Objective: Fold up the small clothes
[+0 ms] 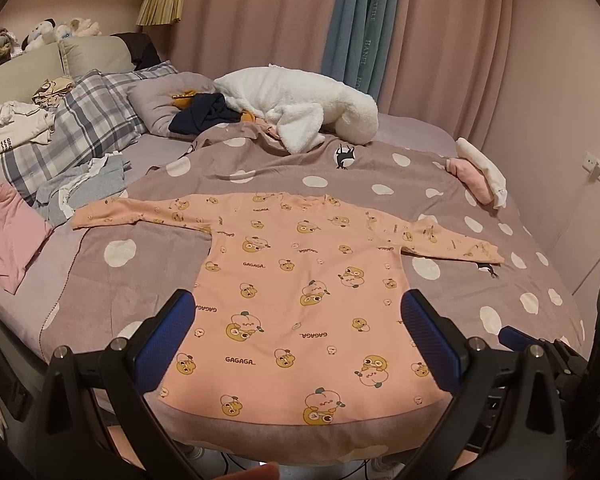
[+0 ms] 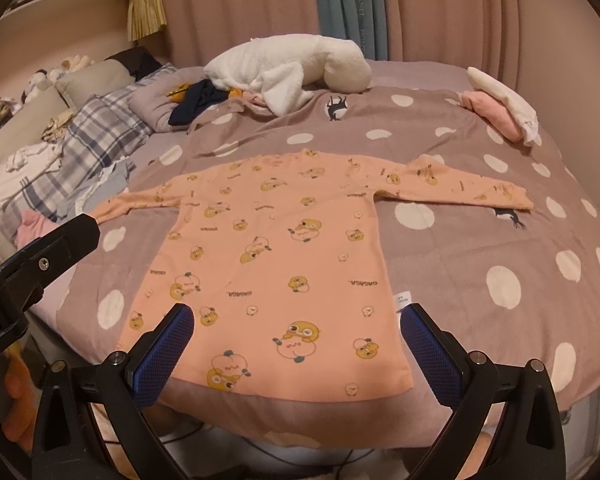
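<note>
A small peach long-sleeved shirt (image 1: pixel 296 292) (image 2: pixel 276 264) with cartoon prints lies flat on a mauve polka-dot blanket (image 1: pixel 480 216) (image 2: pixel 480 248), both sleeves spread out, hem toward me. My left gripper (image 1: pixel 298 340) hovers open above the shirt's hem, its blue pads (image 1: pixel 168 340) wide apart with nothing between them. My right gripper (image 2: pixel 296 348) is open too, over the lower part of the shirt nearer its right side. The left gripper's black body (image 2: pixel 40 256) shows at the left edge of the right wrist view.
A white plush toy (image 1: pixel 300 108) and a dark garment (image 1: pixel 204 116) lie at the far end of the bed. Folded pink and white clothes (image 1: pixel 480 176) sit far right. Plaid pillow (image 1: pixel 88 120), grey clothes (image 1: pixel 80 188) and a pink garment (image 1: pixel 8 236) lie left. Curtains hang behind.
</note>
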`<state>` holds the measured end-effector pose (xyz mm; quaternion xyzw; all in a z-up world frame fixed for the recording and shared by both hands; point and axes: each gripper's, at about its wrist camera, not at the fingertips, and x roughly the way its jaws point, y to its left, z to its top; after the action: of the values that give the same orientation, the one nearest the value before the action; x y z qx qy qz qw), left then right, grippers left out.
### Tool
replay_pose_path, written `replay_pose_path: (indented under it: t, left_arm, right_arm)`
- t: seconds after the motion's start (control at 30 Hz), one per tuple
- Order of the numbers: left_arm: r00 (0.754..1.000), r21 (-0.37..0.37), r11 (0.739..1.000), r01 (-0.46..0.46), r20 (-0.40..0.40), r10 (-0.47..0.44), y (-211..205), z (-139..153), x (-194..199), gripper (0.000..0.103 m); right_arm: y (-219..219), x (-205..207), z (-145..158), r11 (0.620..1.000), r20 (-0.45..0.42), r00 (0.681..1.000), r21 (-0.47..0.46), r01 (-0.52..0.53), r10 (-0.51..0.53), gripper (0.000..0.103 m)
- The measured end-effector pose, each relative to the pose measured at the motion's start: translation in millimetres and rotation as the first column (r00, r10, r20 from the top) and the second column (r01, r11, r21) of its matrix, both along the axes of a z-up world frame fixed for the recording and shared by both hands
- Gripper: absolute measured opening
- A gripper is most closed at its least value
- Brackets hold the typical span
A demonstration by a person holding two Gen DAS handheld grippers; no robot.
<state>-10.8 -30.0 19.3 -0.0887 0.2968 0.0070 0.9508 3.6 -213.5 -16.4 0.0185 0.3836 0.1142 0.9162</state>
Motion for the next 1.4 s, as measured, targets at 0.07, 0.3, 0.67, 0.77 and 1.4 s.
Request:
replay_pose_path:
  t: [0.07,0.3,0.67,0.77,1.4]
  left_arm:
    - [1.000,0.000,1.000,0.003,-0.004,-0.003,-0.6,-0.7,0.8,0.103]
    - [1.000,0.010,1.000,0.006,-0.009,-0.006,-1.6,-2.6,1.7,0.103]
    - [1.000,0.013,1.000,0.007,-0.018,-0.007,-0.6,-6.3,5.6,0.103]
    - [1.000,0.013,1.000,0.007,-0.023,-0.007,-0.9,-6.9,6.3,0.103]
    - [0.998,0.026,1.000,-0.010,-0.055,0.011,4.4,-14.7,17.7,0.103]
  right_arm:
    - [0.2,0.5,-0.2,1.000,-0.002,1.000,-0.002,0.004,-0.004,0.102]
    - [1.5,0.5,-0.7,1.000,-0.004,1.000,-0.005,0.002,-0.002,0.102]
    - [0.4,7.0,-2.5,1.000,-0.010,1.000,0.009,0.010,-0.010,0.102]
    - [1.5,8.6,-3.9,1.000,-0.015,1.000,0.011,0.004,-0.004,0.102]
    - [1.4,19.2,-9.2,1.000,-0.013,1.000,-0.006,0.007,-0.008,0.102]
